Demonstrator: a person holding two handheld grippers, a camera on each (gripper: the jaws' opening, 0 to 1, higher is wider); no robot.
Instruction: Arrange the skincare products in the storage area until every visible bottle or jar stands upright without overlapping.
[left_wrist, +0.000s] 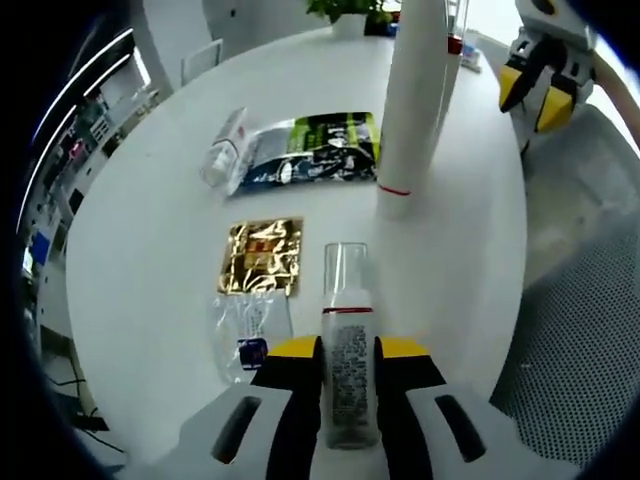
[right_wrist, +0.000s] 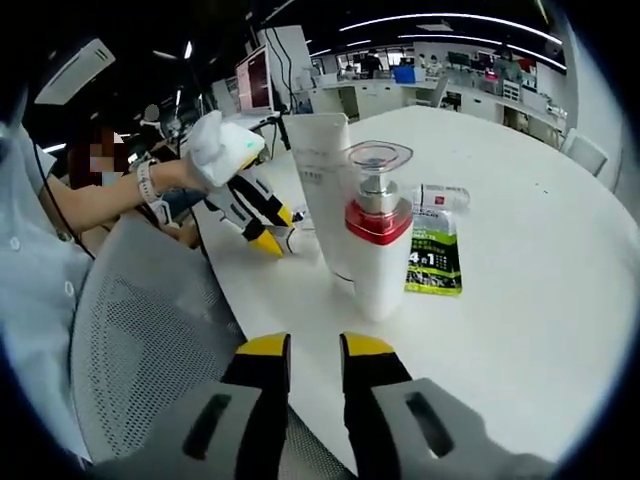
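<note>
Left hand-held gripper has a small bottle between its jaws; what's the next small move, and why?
Probably set the small clear-capped bottle, held by the left hand-held gripper, upright on bare white table near the tall white tube, since another small bottle lies flat beyond.

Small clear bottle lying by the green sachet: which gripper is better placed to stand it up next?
Probably the right gripper: its jaws are empty, slightly apart, over the table's near edge. The left gripper is shut on a clear-capped bottle, so it must set that down before reaching the lying bottle.

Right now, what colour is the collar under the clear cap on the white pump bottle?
Red: the collar on the white pump bottle shows best in the right gripper view.
</note>
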